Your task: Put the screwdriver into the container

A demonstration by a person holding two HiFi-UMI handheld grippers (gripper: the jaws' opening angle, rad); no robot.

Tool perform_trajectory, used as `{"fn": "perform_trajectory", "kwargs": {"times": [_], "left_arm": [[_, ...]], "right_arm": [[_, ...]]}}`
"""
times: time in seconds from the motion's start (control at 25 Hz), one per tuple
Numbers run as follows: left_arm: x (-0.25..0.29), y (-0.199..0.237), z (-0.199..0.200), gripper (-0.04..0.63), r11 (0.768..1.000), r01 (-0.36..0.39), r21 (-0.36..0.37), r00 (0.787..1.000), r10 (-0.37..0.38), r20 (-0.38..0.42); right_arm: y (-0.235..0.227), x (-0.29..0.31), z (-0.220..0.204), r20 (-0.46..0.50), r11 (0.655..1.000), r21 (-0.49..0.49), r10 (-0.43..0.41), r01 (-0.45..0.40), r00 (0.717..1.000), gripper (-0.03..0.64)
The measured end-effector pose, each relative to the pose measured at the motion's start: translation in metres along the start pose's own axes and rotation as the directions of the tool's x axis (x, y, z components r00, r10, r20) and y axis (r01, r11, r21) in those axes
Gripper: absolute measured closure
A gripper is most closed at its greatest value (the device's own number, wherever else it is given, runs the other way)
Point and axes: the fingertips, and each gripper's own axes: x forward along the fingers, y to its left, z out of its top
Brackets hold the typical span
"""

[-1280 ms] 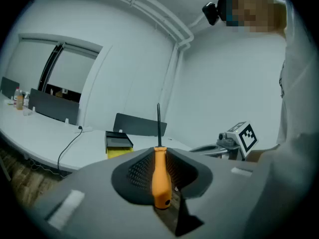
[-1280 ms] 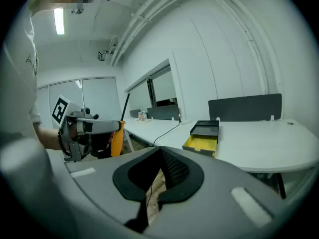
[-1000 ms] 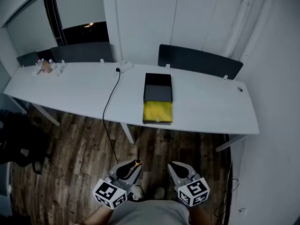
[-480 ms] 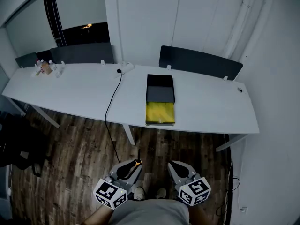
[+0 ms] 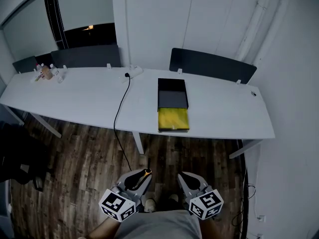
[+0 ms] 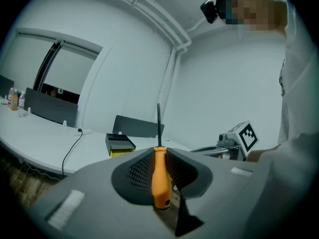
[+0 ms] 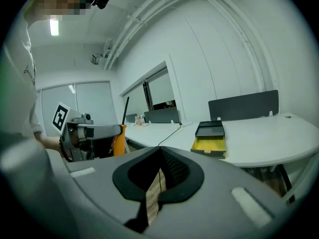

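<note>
In the left gripper view, a screwdriver with an orange handle and a thin dark shaft stands upright between the jaws. My left gripper is shut on that handle. The head view shows this gripper low, over the wood floor, well short of the table. The container, a black tray with a yellow part at its near end, lies on the white table near the front edge. My right gripper hangs beside the left. Its jaws meet at the tips and hold nothing. The container lies ahead, to the right.
A black cable runs from a plug on the table down to the wood floor. Small bottles stand at the table's far left. Dark panels line its back edge. A dark object sits on the floor at left.
The table and container have drifted slightly right in the head view as the person moves. Both grippers keep their places before the body, and the screwdriver stays held.
</note>
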Motion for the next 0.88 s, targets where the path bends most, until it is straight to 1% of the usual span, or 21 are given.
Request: {"fn": "perform_trajectory", "kwargs": {"times": [0.24, 0.44, 0.64, 0.88], "left_arm": [[0.003, 0.007, -0.001, 0.523, 1.0, 0.011, -0.009, 1.0, -0.011, 0.001], [0.016, 0.019, 0.0, 0.523, 1.0, 0.012, -0.022, 1.0, -0.012, -0.005], [0.049, 0.036, 0.004, 0.523, 1.0, 0.009, -0.02, 1.0, -0.009, -0.007], [0.108, 0.063, 0.013, 0.523, 1.0, 0.003, -0.023, 1.0, -0.003, -0.011]], "right_arm": [[-0.003, 0.007, 0.001, -0.005, 1.0, -0.003, -0.008, 0.008, 1.0, 0.603], [-0.014, 0.018, 0.007, -0.004, 1.0, -0.002, -0.01, 0.01, 1.0, 0.603], [-0.042, 0.038, 0.015, -0.005, 1.0, 0.003, -0.006, 0.006, 1.0, 0.603], [-0.093, 0.076, 0.03, -0.007, 1.0, 0.008, 0.008, -0.008, 1.0, 0.603]]}}
